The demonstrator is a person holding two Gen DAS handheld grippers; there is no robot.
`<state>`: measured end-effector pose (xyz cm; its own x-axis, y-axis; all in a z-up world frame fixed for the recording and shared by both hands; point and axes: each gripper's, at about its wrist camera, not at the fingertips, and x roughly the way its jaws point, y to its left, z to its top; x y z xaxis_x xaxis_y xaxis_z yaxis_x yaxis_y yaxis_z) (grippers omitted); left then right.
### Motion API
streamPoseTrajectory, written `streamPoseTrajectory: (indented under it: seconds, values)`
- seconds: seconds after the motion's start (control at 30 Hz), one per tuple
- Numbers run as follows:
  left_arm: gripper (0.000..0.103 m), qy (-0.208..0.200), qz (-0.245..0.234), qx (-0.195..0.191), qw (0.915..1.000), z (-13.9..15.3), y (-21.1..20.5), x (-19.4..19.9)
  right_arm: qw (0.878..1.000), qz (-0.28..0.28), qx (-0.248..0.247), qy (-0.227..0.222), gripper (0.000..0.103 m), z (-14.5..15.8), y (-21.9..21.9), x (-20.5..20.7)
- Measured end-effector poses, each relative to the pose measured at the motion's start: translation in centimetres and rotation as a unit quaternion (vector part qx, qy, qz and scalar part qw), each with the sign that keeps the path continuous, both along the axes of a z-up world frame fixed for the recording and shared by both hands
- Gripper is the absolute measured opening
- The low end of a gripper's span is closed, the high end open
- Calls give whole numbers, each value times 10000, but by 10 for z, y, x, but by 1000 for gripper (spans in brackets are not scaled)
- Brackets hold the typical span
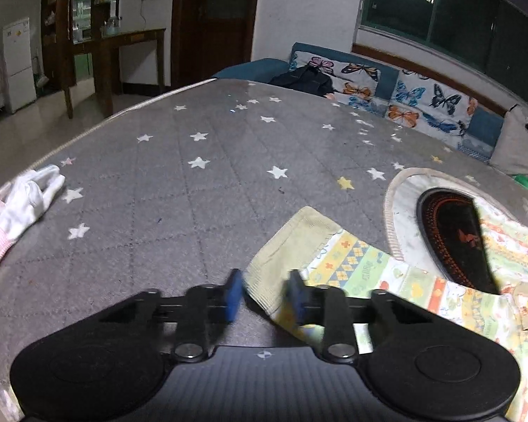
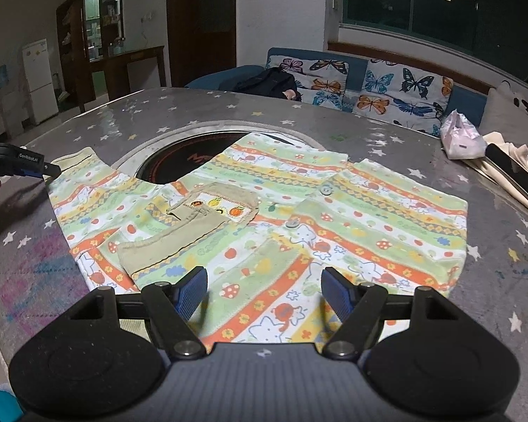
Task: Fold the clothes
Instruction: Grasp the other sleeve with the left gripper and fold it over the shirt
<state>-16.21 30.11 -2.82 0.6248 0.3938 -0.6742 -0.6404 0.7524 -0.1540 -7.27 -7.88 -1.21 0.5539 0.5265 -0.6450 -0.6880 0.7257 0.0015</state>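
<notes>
A child's shirt [image 2: 334, 218], patterned in green, orange and yellow with khaki trim, lies spread flat on the grey star-print table cover [image 2: 492, 281]. Its sleeve stretches out to the left and ends in a khaki cuff [image 1: 292, 246]. My left gripper [image 1: 265, 295] has that cuff's corner between its blue pads and looks shut on it. The right wrist view shows the left gripper [image 2: 51, 170] at the cuff's tip. My right gripper [image 2: 264, 292] hovers open over the shirt's near hem, with nothing between its fingers. A second khaki cuff [image 2: 151, 249] lies folded onto the shirt's front.
A round black cooktop [image 2: 179, 165] set into the table lies partly under the shirt. A white glove [image 1: 24, 197] rests at the table's left edge. A phone [image 2: 514, 172], a plastic bag [image 2: 461, 137] and a cream cloth sit at the right. A butterfly-cushion sofa [image 2: 387, 88] stands behind.
</notes>
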Motion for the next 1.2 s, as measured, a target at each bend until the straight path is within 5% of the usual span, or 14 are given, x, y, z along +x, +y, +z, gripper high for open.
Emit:
streamPoseTrajectory:
  seconds: [0.27,0.6,0.93,1.2]
  values:
    - [12,-791,-848,-496,9920,44,-46,5,9993,-283,229,-105,73,11,-22,-3]
    - [11,-1343,-2724,-1137,9459,92,-149,61,9961,-776,408,-116,73,11,-64,-6]
    - [11,-1192,-4080,-1479,8930,82,-247,107,9882,-1395,627,-41,73,8,-114,-9]
    - [18,-648,-4493,-1633,8759,46,-281,118,9856,-1561,642,-43,73,8,-127,-10]
